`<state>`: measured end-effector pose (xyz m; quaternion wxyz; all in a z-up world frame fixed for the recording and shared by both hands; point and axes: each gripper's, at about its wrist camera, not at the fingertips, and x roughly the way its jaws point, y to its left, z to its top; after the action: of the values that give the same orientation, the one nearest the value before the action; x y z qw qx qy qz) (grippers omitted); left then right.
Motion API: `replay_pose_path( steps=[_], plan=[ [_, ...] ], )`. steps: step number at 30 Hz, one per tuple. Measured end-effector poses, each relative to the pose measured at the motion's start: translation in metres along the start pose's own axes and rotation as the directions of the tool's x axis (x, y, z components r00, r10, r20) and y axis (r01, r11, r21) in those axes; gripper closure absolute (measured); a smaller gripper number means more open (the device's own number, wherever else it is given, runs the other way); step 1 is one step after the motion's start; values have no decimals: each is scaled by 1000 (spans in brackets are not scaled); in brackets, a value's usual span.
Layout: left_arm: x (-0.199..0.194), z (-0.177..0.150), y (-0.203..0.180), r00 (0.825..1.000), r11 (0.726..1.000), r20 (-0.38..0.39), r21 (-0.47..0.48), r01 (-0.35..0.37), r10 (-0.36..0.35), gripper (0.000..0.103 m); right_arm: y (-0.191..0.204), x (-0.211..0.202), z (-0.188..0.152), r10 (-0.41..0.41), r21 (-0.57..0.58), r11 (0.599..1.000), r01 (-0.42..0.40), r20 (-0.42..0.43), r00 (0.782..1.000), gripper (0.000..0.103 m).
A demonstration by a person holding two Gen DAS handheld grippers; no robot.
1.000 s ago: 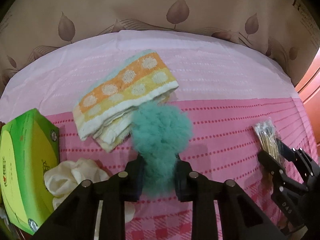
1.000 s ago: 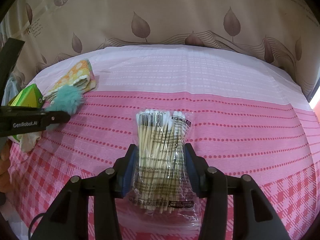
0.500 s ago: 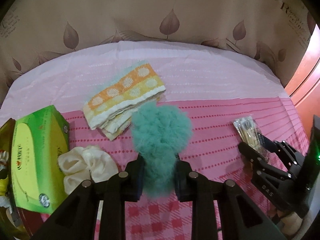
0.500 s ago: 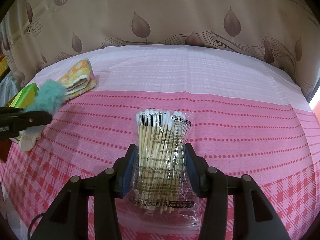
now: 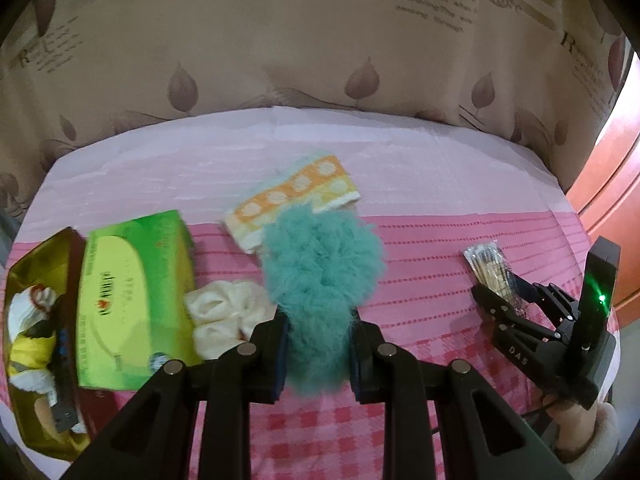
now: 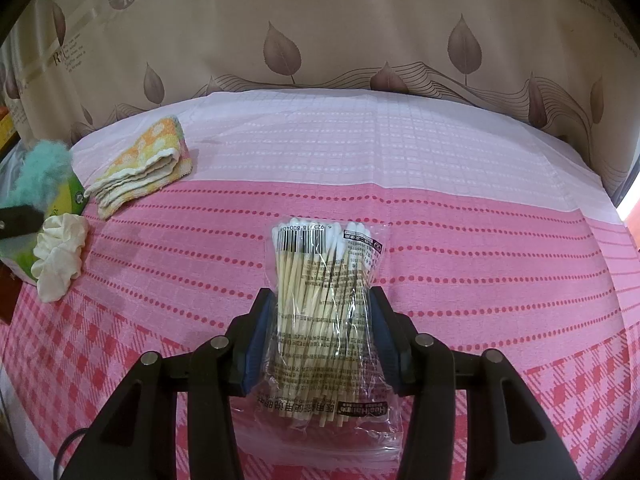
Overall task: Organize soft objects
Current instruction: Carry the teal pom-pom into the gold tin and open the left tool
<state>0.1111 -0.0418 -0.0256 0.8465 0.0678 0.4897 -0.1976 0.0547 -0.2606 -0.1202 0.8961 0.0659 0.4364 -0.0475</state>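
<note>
My left gripper is shut on a fluffy teal scrunchie and holds it above the pink cloth. The scrunchie also shows in the right wrist view at the far left. My right gripper is shut on a clear bag of cotton swabs; the gripper also shows in the left wrist view at the right. A cream scrunchie lies on the cloth beside a green tissue box. A folded orange and yellow towel lies behind them.
An open gold box holding soft items stands left of the tissue box. The table has a pink cloth, checked near the front. A beige leaf-print curtain hangs behind. A red-brown cabinet stands at the right.
My left gripper has drawn back and to the left with the teal scrunchie, bringing the tissue box and the gold box into view. My right gripper has held still with the swab bag.
</note>
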Motion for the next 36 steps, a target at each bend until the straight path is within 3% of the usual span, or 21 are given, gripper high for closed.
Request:
replay_pose_path(
  steps=[15, 27, 36],
  plan=[
    [-43, -8, 73, 993, 988, 44, -114, -104, 109, 79, 0, 0, 0, -1, -1, 1000, 1, 0, 1000, 57],
    [-63, -18, 155, 968, 948, 31, -211, -237, 248, 79, 1, 0, 0, -1, -1, 1000, 1, -1, 1000, 57],
    [-60, -28, 201, 950, 918, -4, -257, -303, 313, 79, 0, 1, 0, -3, -4, 1000, 3, -1, 1000, 57]
  ],
)
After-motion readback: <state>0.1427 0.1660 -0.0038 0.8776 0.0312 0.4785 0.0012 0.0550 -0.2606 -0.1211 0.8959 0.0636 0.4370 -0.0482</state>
